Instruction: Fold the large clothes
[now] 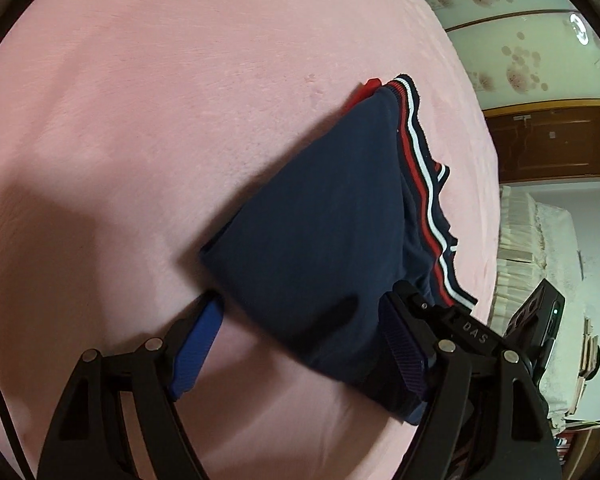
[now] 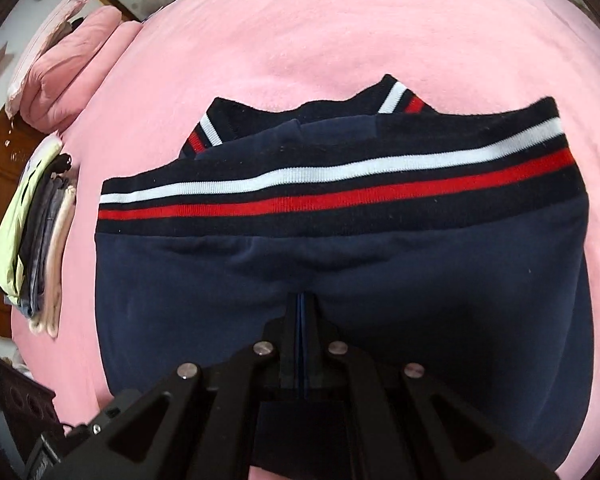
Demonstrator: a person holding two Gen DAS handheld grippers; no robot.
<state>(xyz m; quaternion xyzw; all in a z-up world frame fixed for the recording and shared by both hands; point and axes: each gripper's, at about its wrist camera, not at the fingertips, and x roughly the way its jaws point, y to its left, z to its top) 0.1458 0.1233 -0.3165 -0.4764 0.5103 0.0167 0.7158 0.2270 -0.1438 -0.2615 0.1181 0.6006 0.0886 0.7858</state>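
Now right gripper [image 2: 302, 320] jaws clamp navy garment [image 2: 340, 272]; left gripper [image 1: 300, 332] jaws apart.

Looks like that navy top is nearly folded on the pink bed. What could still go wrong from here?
The left gripper stands open around the folded navy garment; closing might catch only some layers, spoiling the fold. The right gripper looks shut on its near edge, so pulling could drag it across the pink blanket.

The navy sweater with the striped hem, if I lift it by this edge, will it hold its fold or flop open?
The navy sweater is soft knit and would probably sag. Its stacked layers could slide apart. The ribbed hem looks slightly firmer.
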